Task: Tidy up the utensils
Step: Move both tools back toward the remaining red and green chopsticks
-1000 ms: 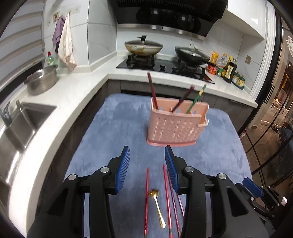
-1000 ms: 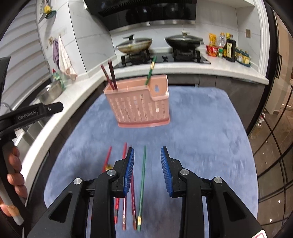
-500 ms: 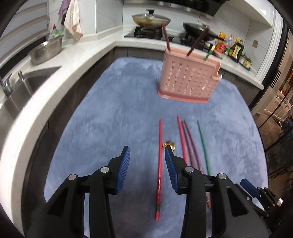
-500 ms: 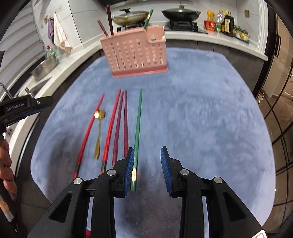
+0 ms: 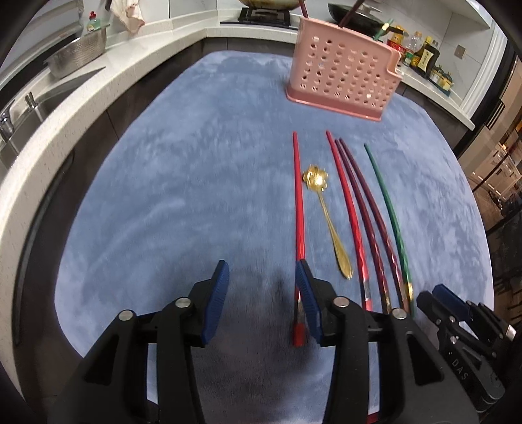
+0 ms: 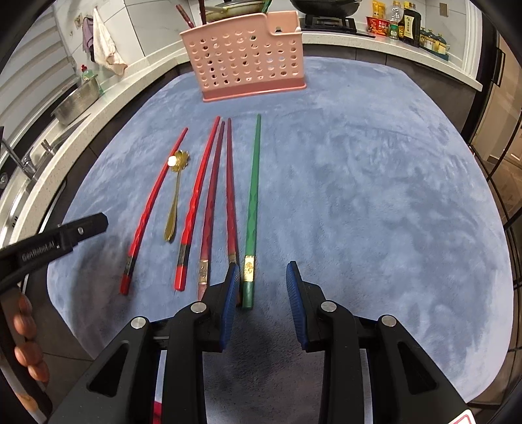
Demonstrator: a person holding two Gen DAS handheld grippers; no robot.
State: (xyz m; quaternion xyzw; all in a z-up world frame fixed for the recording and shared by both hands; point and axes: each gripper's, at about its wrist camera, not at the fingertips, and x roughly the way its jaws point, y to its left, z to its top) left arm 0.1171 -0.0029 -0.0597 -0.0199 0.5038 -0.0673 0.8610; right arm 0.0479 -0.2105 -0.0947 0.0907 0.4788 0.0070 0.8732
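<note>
A pink perforated utensil basket (image 5: 342,78) (image 6: 248,62) stands at the far side of a blue mat (image 5: 195,182) (image 6: 375,182) with a few chopsticks in it. Several chopsticks and a gold spoon (image 5: 326,212) (image 6: 174,192) lie side by side on the mat. My left gripper (image 5: 261,287) is open low over the mat; the near end of the leftmost red chopstick (image 5: 298,208) (image 6: 153,202) lies just inside its right finger. My right gripper (image 6: 261,287) is open, with the near end of the green chopstick (image 6: 253,202) (image 5: 388,208) between its fingers.
A white counter (image 5: 49,107) with a sink and a steel bowl (image 5: 78,55) runs along the left. A stove with pans and sauce bottles (image 6: 404,22) lies beyond the basket. The other gripper's body shows in the right wrist view (image 6: 55,241) at the left.
Both grippers have dropped lower and pulled back toward the near ends of the chopsticks. The basket now appears farther and higher in both views. Both grippers stay open.
</note>
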